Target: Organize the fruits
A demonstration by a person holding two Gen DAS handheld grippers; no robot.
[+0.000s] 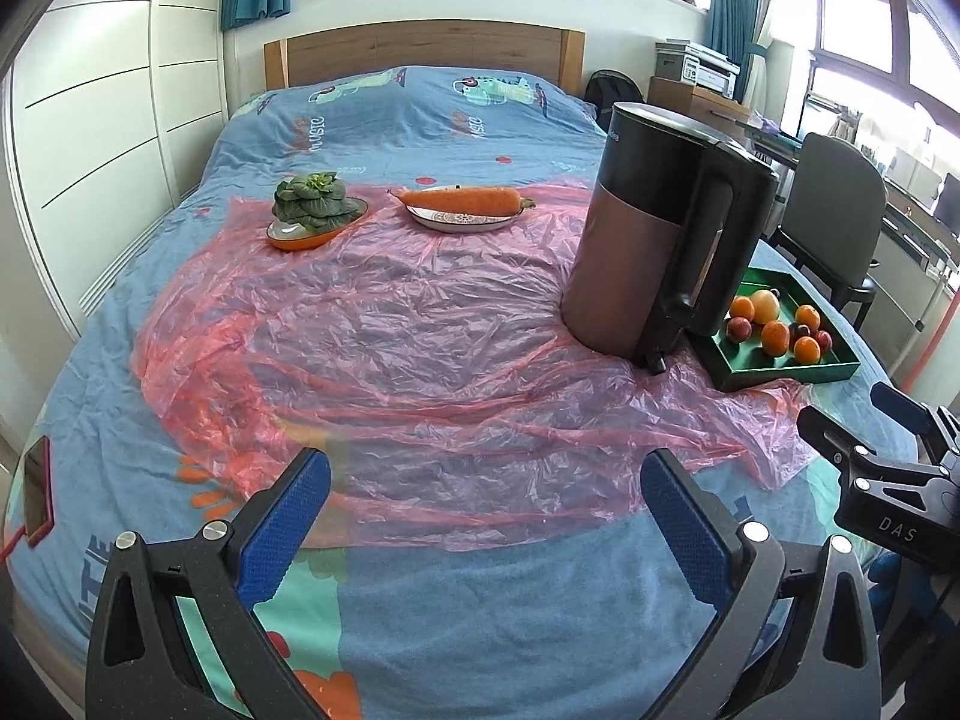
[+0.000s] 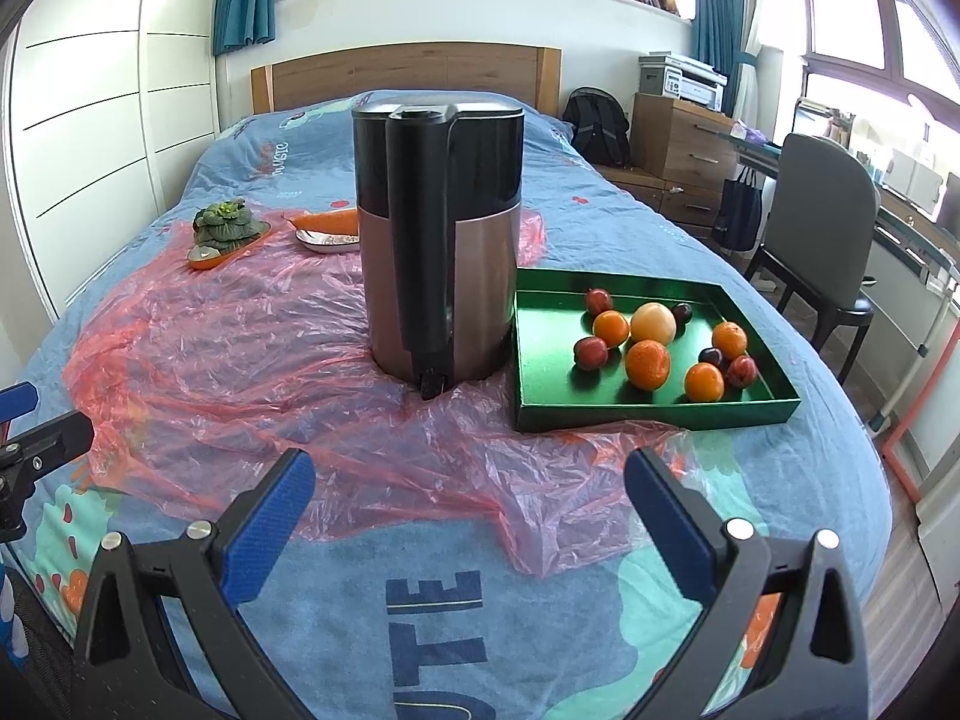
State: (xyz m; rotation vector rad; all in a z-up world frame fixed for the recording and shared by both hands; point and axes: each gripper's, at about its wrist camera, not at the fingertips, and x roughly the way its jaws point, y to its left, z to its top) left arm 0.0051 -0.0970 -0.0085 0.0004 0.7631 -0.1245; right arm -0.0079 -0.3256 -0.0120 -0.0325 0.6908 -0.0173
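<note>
- left gripper (image 1: 485, 516) low over near end of the bed (image 1: 420, 600), jaws wide, nothing between the blue pads (image 1: 282, 531)
- right gripper (image 2: 470, 513) same pose, jaws wide, empty, hovering over the bedspread just short of the pink plastic sheet (image 2: 270, 360)
- each gripper shows at the edge of the other's view: right one at far right of left wrist view, left one at far left of right wrist view
- green tray (image 2: 654, 411) sits on the bed, right side, just beside the kettle (image 2: 441, 228); its near left corner rests on the plastic sheet
- fruit all inside the tray: several oranges, biggest one (image 2: 648, 365) near the middle, a pale peach-like fruit (image 2: 653, 323) behind it, touching or nearly
- small dark red fruits in the tray too, one (image 2: 591, 352) at the left, one (image 2: 742, 371) at the right next to an orange (image 2: 704, 381); plums probably, too small to be sure
- kettle upright on the plastic sheet, black top, copper-coloured lower body, handle facing the right wrist camera
- far side of the sheet: leafy greens (image 1: 312, 201) on an orange dish (image 1: 300, 238), and to the right a carrot (image 1: 462, 200) lying across a white plate (image 1: 462, 222), the two dishes apart
- both grippers well apart from the tray, nothing touched
- background: wooden headboard (image 1: 420, 51), bookshelf along the wall, grey chair (image 2: 822, 228) right of the bed
</note>
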